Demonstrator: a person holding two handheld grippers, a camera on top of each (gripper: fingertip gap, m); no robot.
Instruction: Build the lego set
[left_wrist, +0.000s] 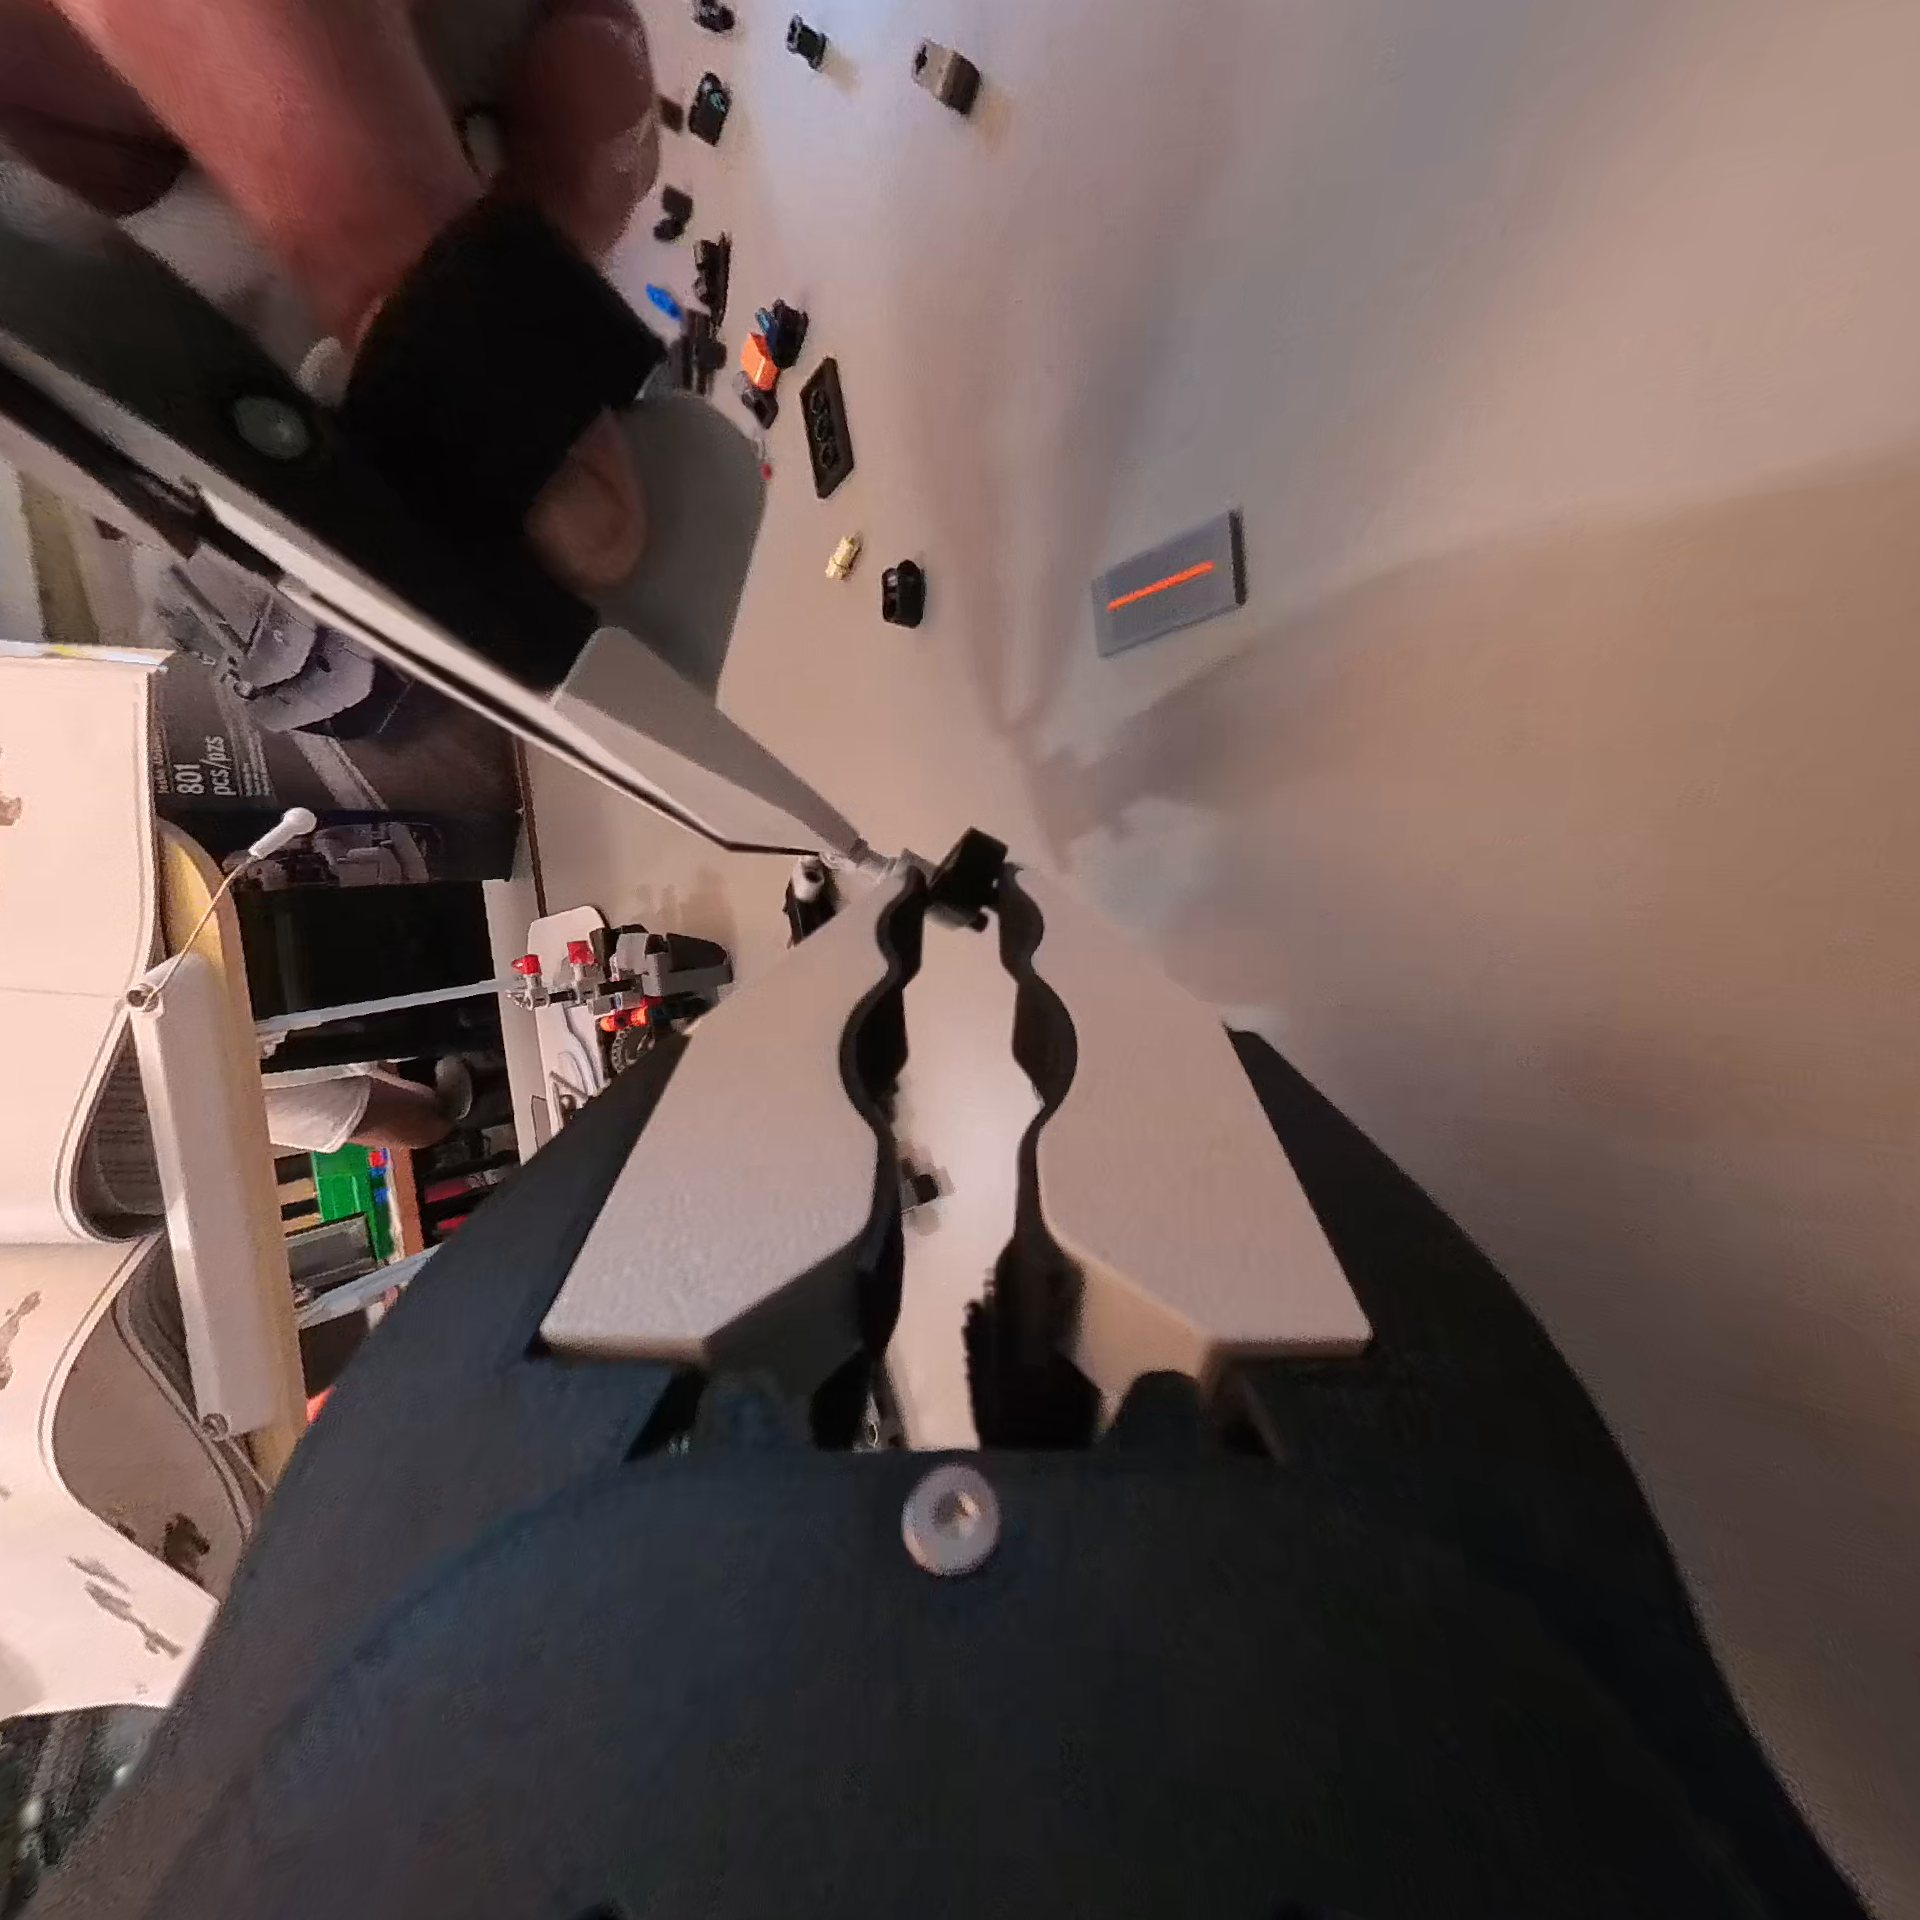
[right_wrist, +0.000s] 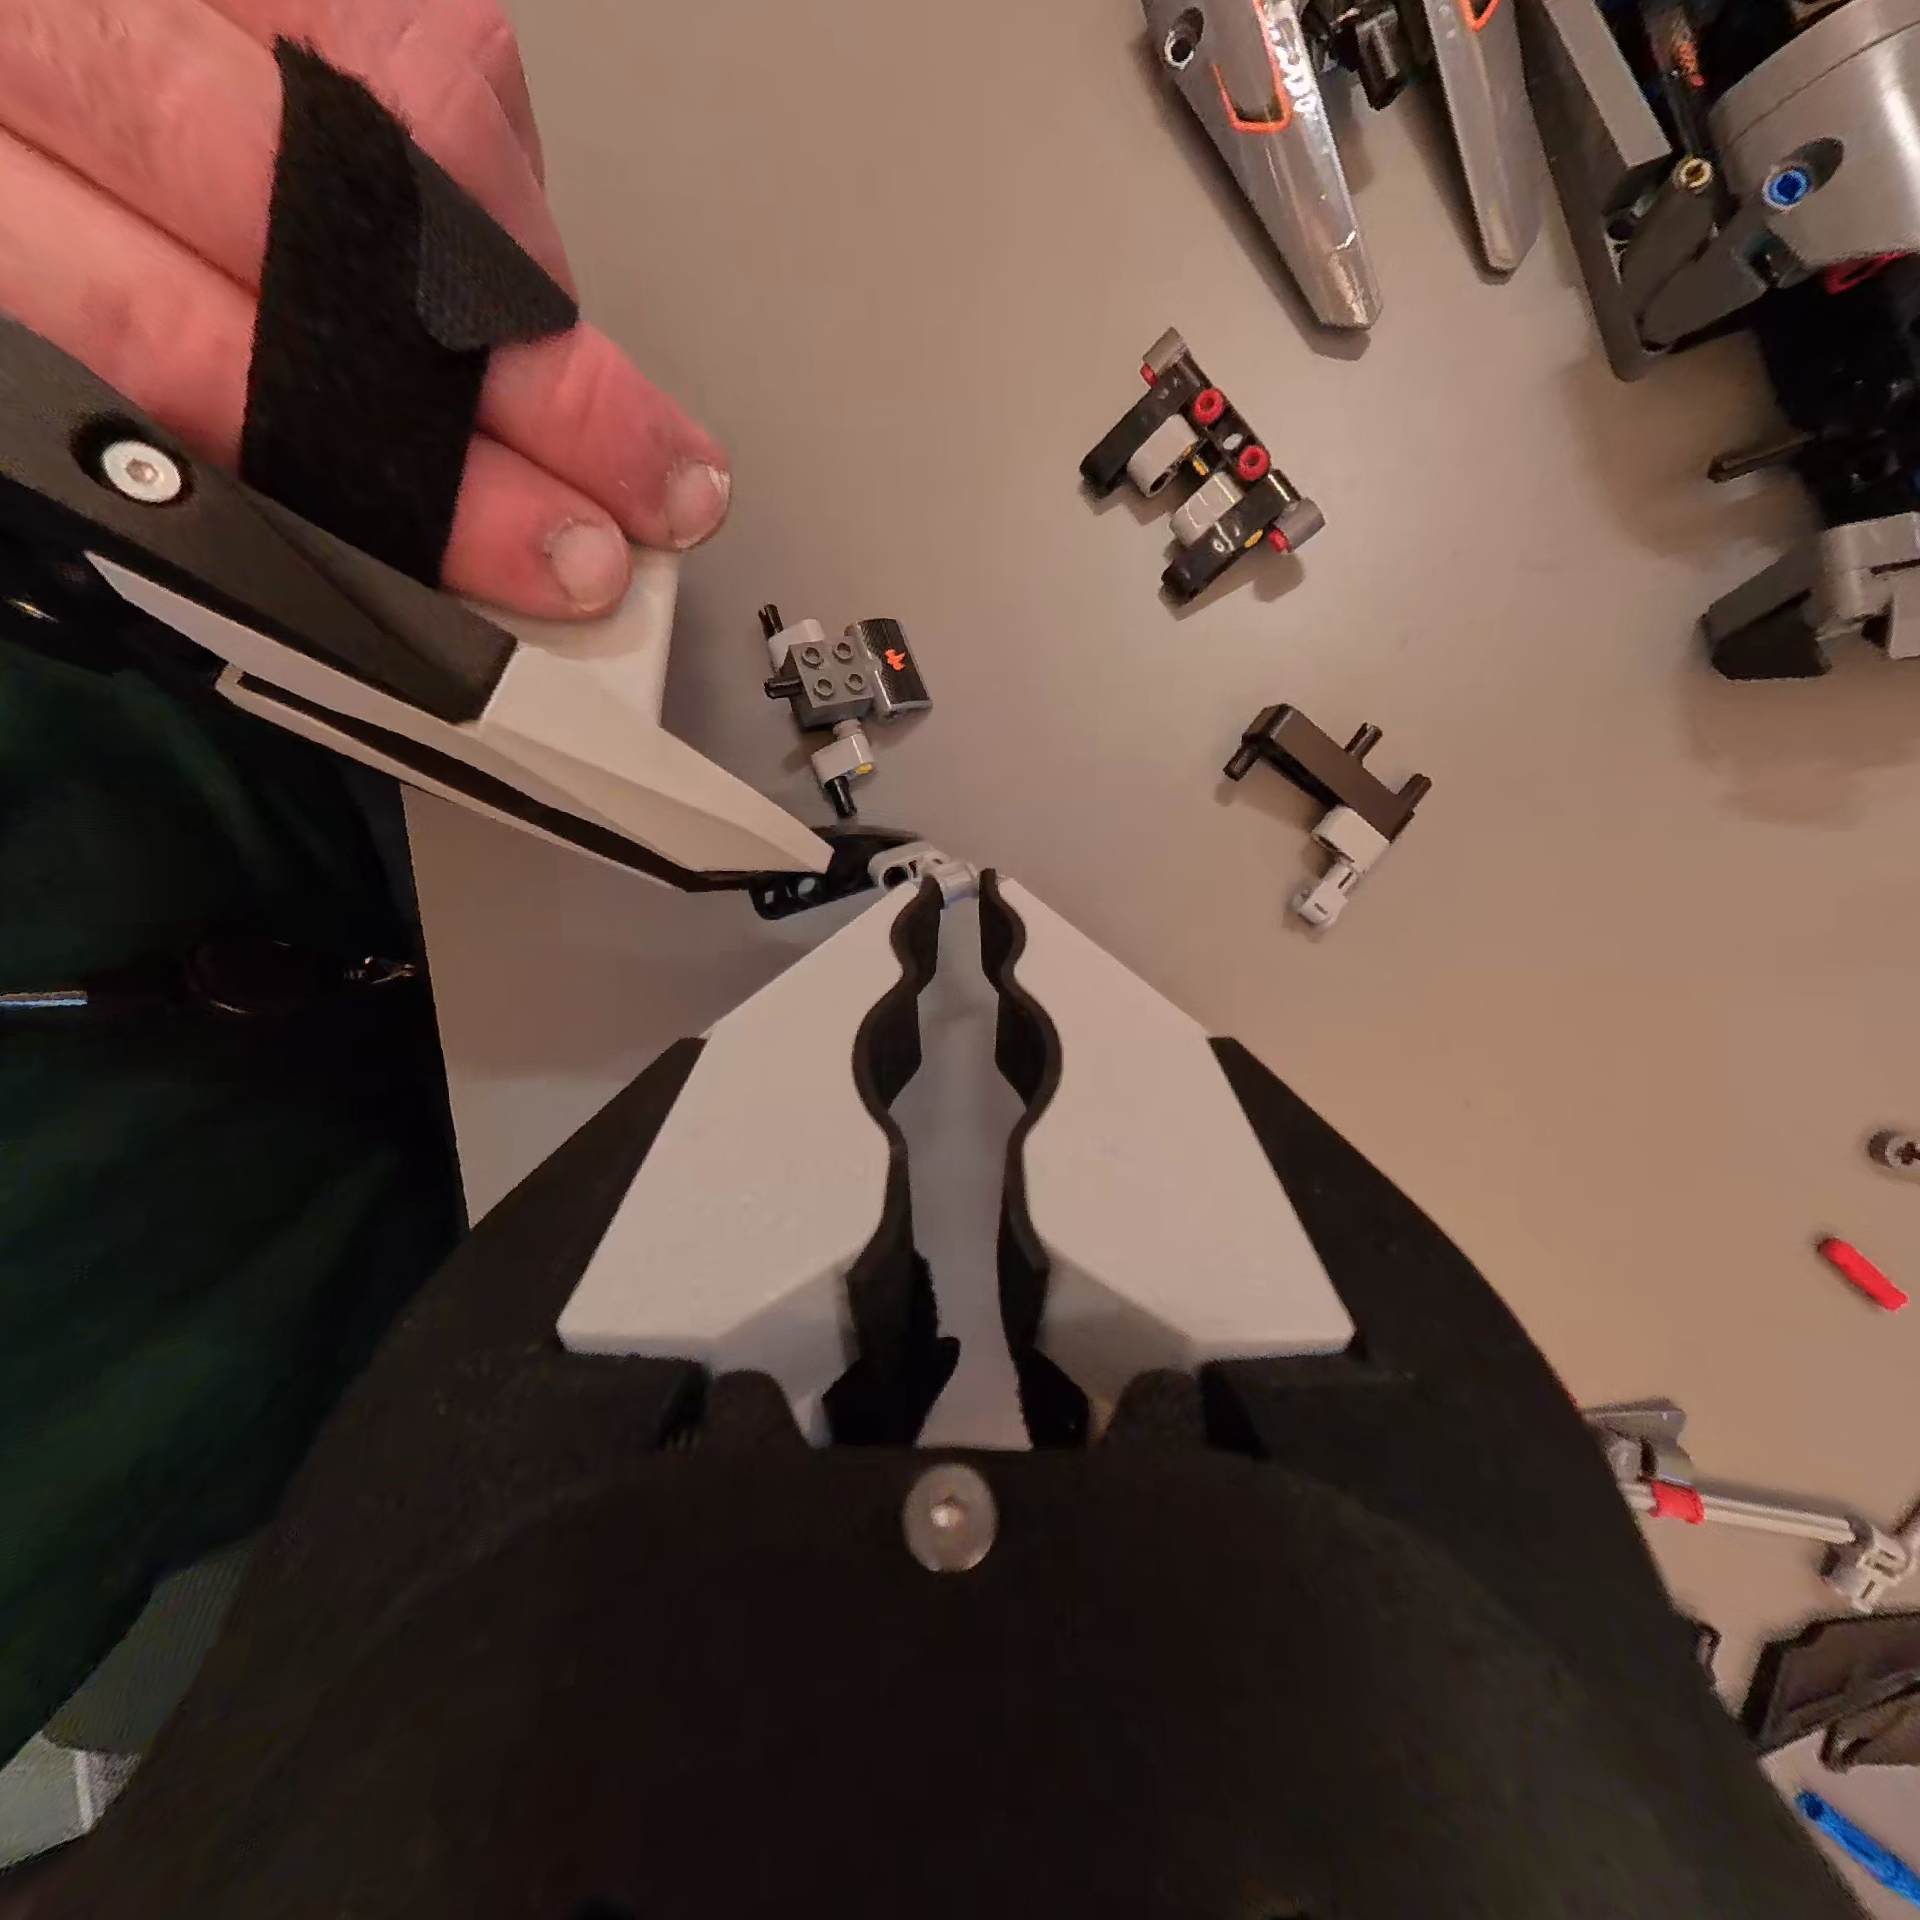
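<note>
Jaws of both grippers nearly closed — left gripper (left_wrist: 961, 883) pinching a black piece (left_wrist: 971, 860), right gripper (right_wrist: 958, 885) a grey connector (right_wrist: 935, 871).

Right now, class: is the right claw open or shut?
Shut. In the right wrist view, the right claw pinches a small light grey connector between its tips, while the left claw holds the black piece it joins.

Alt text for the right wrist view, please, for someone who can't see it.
The right gripper pinches a small light grey connector at its fingertips, while the left gripper, held in a hand, grips the black piece joined to it. Small Lego subassemblies lie on the grey table beyond.
</note>
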